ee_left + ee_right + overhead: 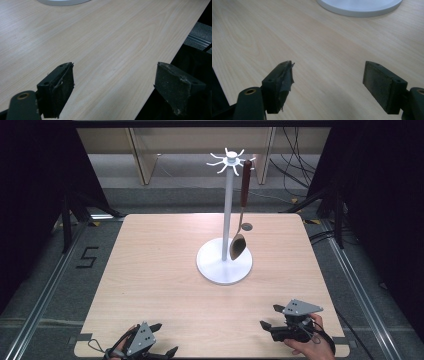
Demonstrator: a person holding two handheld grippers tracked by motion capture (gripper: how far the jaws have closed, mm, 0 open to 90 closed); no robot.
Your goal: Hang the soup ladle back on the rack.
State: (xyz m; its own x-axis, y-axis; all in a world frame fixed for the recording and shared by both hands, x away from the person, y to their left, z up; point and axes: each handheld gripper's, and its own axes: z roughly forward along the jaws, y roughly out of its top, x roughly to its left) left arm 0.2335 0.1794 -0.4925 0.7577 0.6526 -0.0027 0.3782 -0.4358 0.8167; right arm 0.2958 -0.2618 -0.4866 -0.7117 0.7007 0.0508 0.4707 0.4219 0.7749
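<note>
On the light wooden table (pixel 150 270), the left gripper (pixel 161 339) rests near the front edge, well left of and nearer than the white round-based hook stand (pixel 228 220); its jaws gape wide, holding nothing. A wooden spoon with a dark red-brown handle (pixel 242 210) hangs from one of the stand's hooks, bowl just above the base. Right of the stand, near the front edge, the right gripper (pixel 270 316) is wide open and empty too.
</note>
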